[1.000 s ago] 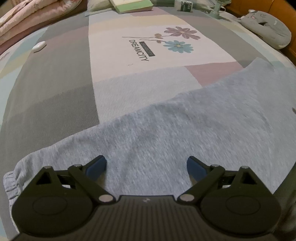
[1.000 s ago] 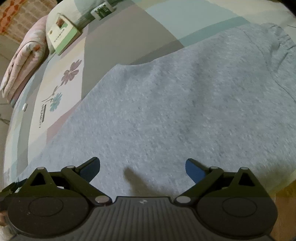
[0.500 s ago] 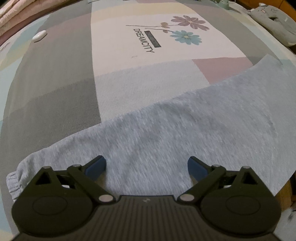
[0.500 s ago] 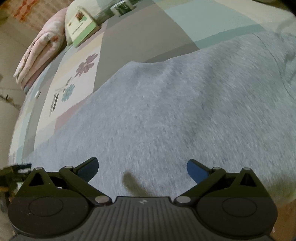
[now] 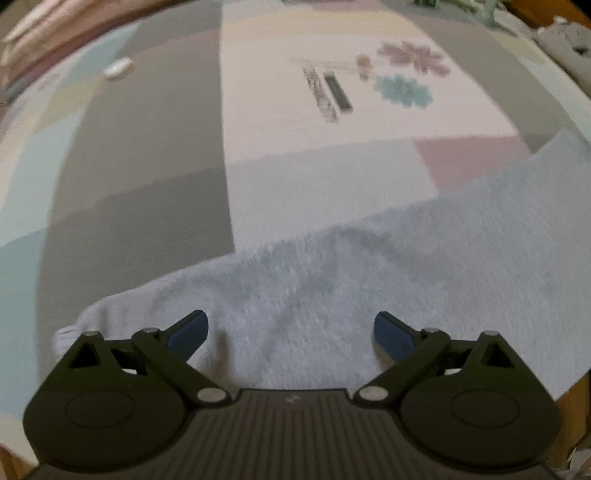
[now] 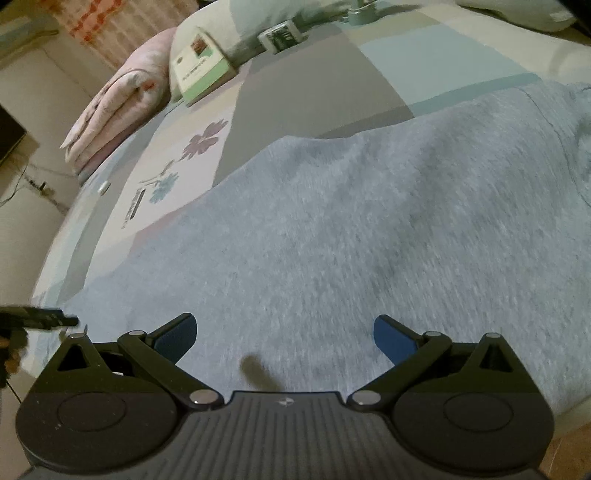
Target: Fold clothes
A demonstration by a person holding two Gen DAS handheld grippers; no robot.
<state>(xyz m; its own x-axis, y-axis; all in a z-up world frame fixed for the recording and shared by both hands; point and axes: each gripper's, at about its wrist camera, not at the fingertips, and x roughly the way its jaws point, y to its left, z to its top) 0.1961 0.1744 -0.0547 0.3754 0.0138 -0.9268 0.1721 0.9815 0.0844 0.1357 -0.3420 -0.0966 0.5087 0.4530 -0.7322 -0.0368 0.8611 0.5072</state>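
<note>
A grey sweatshirt-like garment [image 5: 424, 266] lies flat across the near part of the bed, with a cuffed end [image 5: 64, 338] at the lower left of the left wrist view. My left gripper [image 5: 291, 332] hovers open above that sleeve end, nothing between its blue-tipped fingers. In the right wrist view the same grey garment [image 6: 369, 229] fills the middle, with a seam toward the far right. My right gripper [image 6: 284, 334] is open over the fabric near the bed's front edge, holding nothing. Both views are motion-blurred.
The patchwork bedspread [image 5: 140, 177] with a flower print [image 5: 402, 88] stretches beyond the garment. A small white object [image 5: 118, 68] lies far left. A folded pink quilt [image 6: 122, 99], a green-white box [image 6: 201, 64] and a small carton [image 6: 282, 35] sit at the headboard end.
Both grippers have pulled back toward the near bed edge and tilted; more bedspread shows in each view. The garment lies as before. Both grippers stayed open.
</note>
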